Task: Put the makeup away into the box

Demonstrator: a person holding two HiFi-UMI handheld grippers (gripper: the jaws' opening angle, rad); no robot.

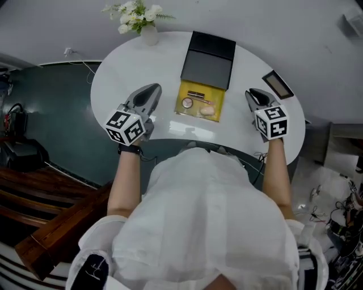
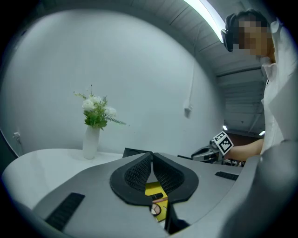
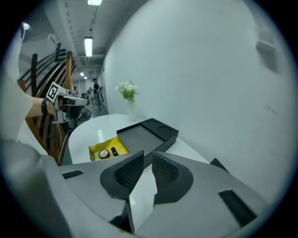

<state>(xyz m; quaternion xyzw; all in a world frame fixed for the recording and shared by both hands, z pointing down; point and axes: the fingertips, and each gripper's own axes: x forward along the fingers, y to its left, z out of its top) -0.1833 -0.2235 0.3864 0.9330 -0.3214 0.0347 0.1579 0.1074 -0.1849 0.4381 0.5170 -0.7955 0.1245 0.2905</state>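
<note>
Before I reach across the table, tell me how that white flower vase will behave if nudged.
The vase looks tall and narrow with flowers spreading above it, so it probably tips easily. Its smooth white finish suggests ceramic or glass: likely slippery and breakable.

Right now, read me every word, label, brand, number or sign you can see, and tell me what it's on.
No readable text anywhere in these views.
Left cube: black-and-white marker squares, no letters.
Right cube: the same kind of squares.
Makeup in the tray: any print is too small to read.
Box: plain, no label showing.
</note>
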